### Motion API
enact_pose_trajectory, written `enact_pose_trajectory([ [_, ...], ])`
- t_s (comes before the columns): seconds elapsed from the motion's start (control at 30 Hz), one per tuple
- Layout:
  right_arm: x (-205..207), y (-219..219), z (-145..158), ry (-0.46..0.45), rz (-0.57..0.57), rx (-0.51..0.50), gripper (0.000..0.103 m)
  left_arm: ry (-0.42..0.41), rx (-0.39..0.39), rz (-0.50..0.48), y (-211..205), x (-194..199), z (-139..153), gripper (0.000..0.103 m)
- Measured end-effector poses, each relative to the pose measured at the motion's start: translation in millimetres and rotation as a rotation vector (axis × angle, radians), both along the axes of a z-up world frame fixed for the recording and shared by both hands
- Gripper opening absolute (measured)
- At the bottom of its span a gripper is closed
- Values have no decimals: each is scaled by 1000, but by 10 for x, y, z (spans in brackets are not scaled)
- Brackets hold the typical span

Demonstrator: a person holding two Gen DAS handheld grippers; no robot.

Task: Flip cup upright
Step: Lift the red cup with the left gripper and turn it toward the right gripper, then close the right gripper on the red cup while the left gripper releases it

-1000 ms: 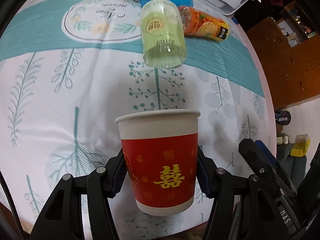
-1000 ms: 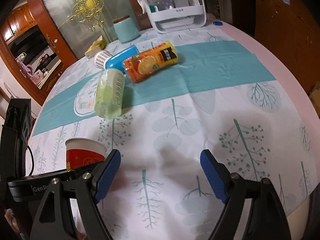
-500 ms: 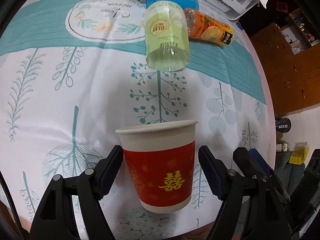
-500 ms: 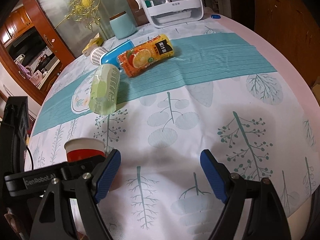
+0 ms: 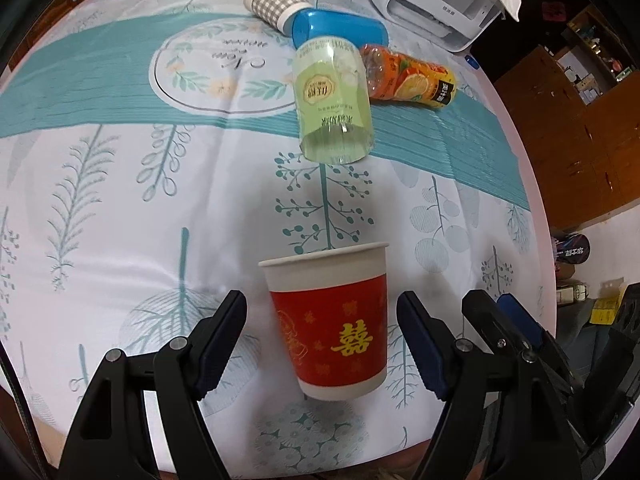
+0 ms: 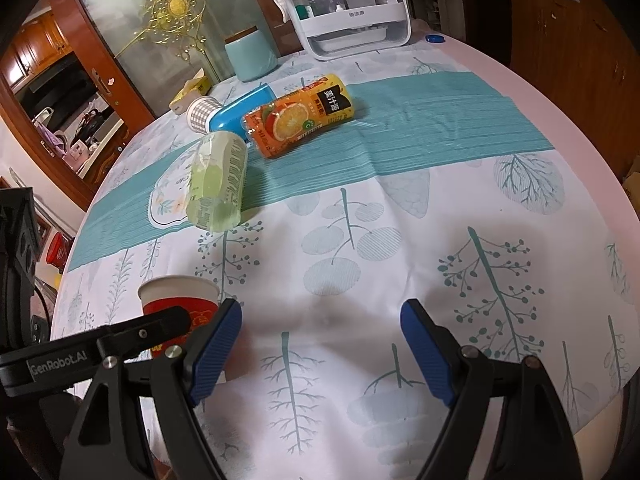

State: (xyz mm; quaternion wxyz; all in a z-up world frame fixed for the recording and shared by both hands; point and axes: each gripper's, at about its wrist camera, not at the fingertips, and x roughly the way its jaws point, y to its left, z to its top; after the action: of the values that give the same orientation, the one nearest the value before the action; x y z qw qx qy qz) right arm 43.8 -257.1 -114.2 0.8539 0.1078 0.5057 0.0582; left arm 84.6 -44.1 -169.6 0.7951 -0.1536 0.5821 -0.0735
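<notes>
Judging by how things lie, your flip looks done: the cup [image 5: 332,320] stands mouth-up on the tablecloth [image 5: 120,240] near the table's front edge, its white rim on top and the red band with the gold sign facing you. Your left gripper [image 5: 320,340] has its fingers spread to either side of the cup, with a visible gap on each side, so nothing is clamped. Your right gripper [image 6: 320,344] hangs over bare cloth to the right of the cup [image 6: 178,296], its blue pads wide apart and holding nothing. Farther back, well apart from the cup, lie a green bottle [image 5: 332,104], an orange juice bottle [image 5: 408,78], a blue bottle [image 5: 340,32] and a checked cup [image 5: 272,2], all on their sides. What I'd guess is left for you is only drawing the left gripper clear without nudging the cup
</notes>
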Motion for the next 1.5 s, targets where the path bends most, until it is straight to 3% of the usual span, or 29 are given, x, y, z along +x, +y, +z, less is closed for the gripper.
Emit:
enact_pose_trajectory([
  [0.53,-177,166,229,-47,45,-12,82,-164,141,18,258,-406,457,76],
  [0.9,-197,514,432,-62,179,-34,82,-198,191,33,406,-546,515,76],
  [1.13,49,729,321,84,304,6,82,-170,185,50,547,-473,424,77],
  [1.5,414,993,70,291,403,4,82,-114,143,85,804,-335,226,77],
])
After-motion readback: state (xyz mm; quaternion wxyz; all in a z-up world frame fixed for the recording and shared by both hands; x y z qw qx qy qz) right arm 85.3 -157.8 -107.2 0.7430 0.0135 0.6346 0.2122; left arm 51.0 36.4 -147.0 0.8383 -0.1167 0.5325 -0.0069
